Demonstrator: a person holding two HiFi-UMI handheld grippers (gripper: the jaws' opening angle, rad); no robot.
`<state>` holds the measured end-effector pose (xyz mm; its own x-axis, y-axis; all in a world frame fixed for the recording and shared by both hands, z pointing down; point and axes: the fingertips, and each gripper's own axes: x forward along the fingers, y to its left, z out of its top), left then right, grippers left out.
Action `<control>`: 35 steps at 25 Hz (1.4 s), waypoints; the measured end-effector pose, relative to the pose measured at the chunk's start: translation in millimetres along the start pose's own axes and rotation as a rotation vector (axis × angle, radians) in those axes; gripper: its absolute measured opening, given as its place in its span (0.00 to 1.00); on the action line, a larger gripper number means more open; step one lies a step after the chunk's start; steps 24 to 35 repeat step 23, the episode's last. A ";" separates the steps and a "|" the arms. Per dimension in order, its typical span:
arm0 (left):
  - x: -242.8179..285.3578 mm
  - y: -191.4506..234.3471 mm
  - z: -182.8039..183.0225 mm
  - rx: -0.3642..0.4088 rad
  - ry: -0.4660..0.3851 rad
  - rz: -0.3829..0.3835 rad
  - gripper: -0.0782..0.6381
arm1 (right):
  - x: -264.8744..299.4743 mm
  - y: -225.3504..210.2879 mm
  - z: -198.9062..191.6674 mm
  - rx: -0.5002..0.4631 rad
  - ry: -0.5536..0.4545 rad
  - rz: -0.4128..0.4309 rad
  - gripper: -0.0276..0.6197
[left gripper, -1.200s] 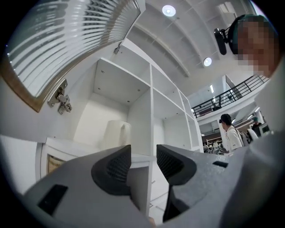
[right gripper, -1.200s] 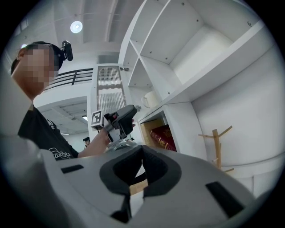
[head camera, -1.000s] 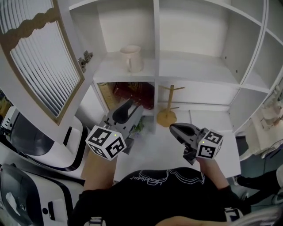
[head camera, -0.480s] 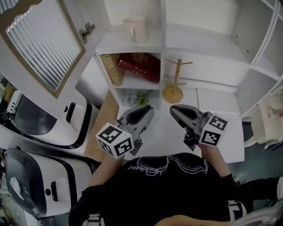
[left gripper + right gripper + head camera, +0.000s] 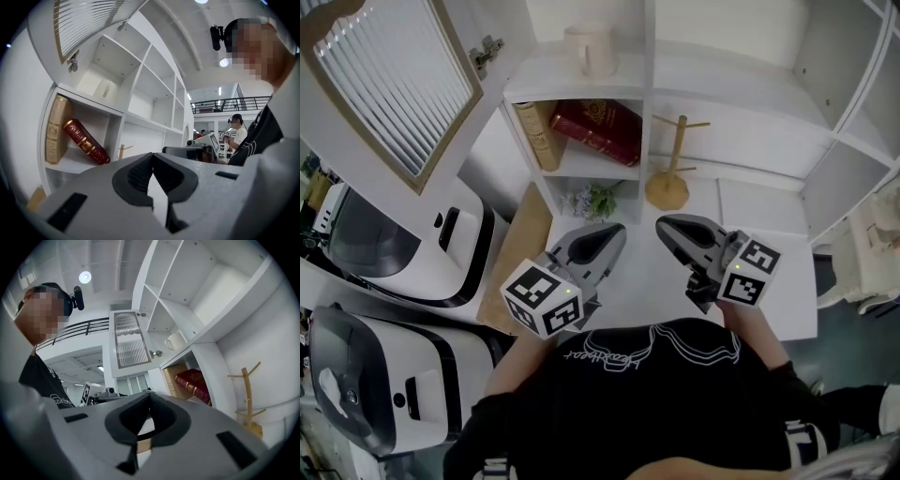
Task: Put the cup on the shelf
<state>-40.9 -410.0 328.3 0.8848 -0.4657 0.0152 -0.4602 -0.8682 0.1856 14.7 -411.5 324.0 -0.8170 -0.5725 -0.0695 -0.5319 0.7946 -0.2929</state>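
Note:
The cream cup (image 5: pixel 589 47) stands upright on the upper left shelf (image 5: pixel 558 86), handle toward the left, with nothing touching it. It shows in the right gripper view too, as a pale cup (image 5: pixel 176 341) on the shelf above the books. My left gripper (image 5: pixel 607 232) hovers over the white counter, well below the cup, jaws shut and empty. In its own view the left gripper (image 5: pixel 152 155) has its pads pressed together with nothing between them. My right gripper (image 5: pixel 666 225) is beside it, also shut and empty, and the right gripper (image 5: pixel 149 395) shows no gap.
A red book (image 5: pixel 598 129) leans against a tan book (image 5: pixel 534 131) on the shelf under the cup. A small plant (image 5: pixel 591 200) sits below them. A wooden mug tree (image 5: pixel 668 180) stands on the counter. The louvred cabinet door (image 5: pixel 389 84) hangs open at left. White machines (image 5: pixel 394 262) line the left.
The shelf unit has slid up in the head view. Both grippers have drawn back from the shelves toward the person's body. The cup stays on its shelf.

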 end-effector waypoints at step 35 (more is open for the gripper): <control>12.9 -4.7 8.4 0.014 -0.001 0.004 0.12 | -17.7 -11.5 2.7 0.002 -0.002 -0.014 0.05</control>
